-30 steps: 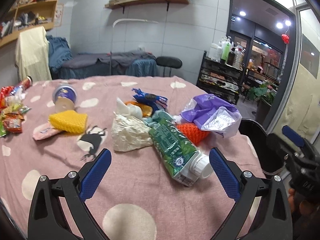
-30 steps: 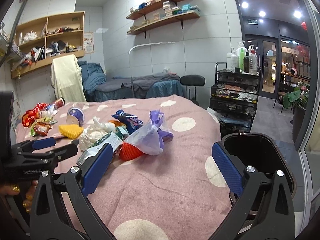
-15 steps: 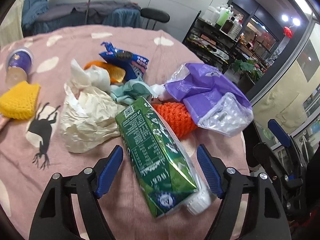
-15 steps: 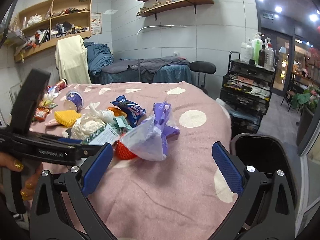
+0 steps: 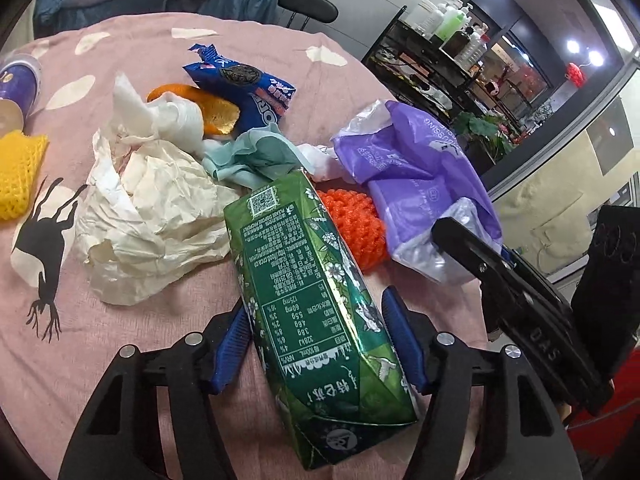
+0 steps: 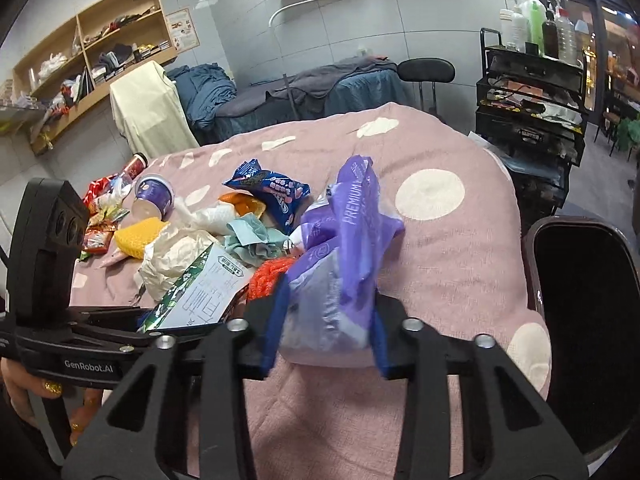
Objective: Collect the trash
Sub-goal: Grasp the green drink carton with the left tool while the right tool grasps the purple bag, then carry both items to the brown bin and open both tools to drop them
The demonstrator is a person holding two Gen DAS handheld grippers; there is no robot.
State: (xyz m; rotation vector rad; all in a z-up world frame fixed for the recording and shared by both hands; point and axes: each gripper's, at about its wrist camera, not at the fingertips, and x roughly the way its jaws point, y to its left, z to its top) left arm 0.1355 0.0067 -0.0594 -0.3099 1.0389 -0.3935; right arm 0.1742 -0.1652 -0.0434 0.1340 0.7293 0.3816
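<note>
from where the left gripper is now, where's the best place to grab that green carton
Grip the green carton across its two long flat sides near the cap end, coming from that end along its length. It lies on its side pointing at the left gripper, whose fingers already flank it there; the far end touches the crumpled paper.

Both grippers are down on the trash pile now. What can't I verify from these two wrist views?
- Left wrist: the green carton covers the left gripper pads' contact faces, so the grip is unconfirmed.
- Right wrist: the purple bag is motion-blurred between the right gripper fingers.
- Right wrist: the black bin interior is dark, and partly cut off.
</note>
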